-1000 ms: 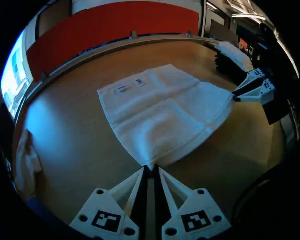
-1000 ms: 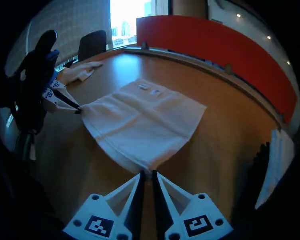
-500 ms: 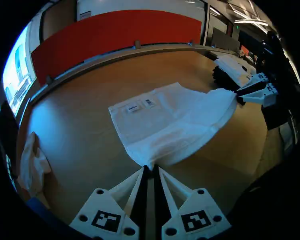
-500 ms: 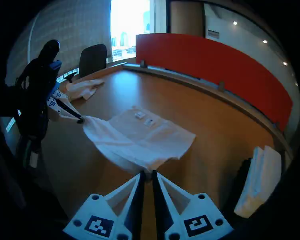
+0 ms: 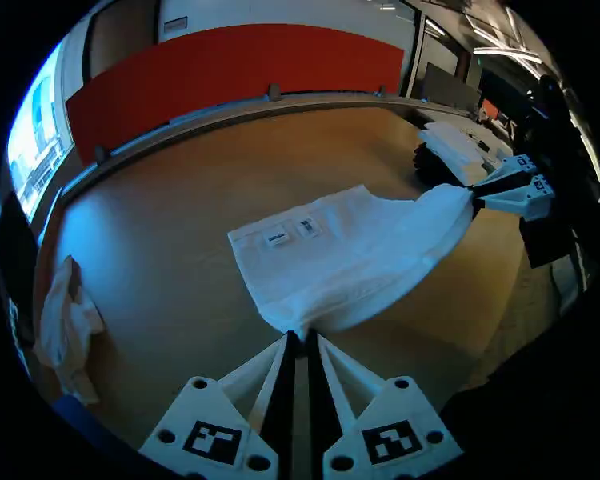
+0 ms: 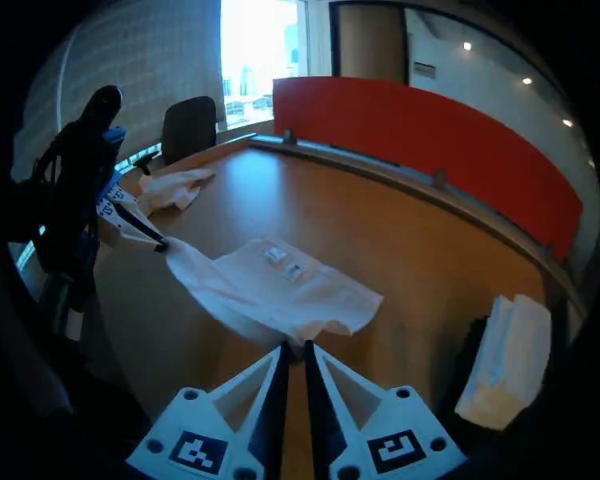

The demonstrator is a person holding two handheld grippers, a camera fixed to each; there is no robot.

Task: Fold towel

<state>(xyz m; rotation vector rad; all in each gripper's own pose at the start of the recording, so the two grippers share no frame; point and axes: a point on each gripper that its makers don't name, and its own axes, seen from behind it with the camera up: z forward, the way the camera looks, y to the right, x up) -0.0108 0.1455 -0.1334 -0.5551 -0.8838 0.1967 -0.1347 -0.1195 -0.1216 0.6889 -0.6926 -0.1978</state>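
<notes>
- The left gripper (image 5: 302,334) has its fingers pressed together on one near corner of the white towel (image 5: 348,248); the cloth rises straight out of the fingertips.
- The right gripper (image 6: 294,346) is clamped the same way on the other near corner, which meets its fingertips at the bottom of the right gripper view.
- The towel's near edge hangs in a sagging curve between the two grippers, while its far part, with two small labels (image 5: 290,233), lies flat on the wooden table (image 5: 164,240).
- A second ago the towel lay spread almost flat. Now its near half is lifted off the table and both cameras sit higher, so the cloth looks smaller, most clearly in the right gripper view.
- The stack of folded towels (image 6: 504,360) at the right shows more fully than before.
- The pinched corners are hidden between the fingertips.
- The labels are too small to make out.
- The person's hand on the far left in the right gripper view is a dark shape.
- A crumpled cloth (image 5: 64,320) lies well left of the towel.
</notes>
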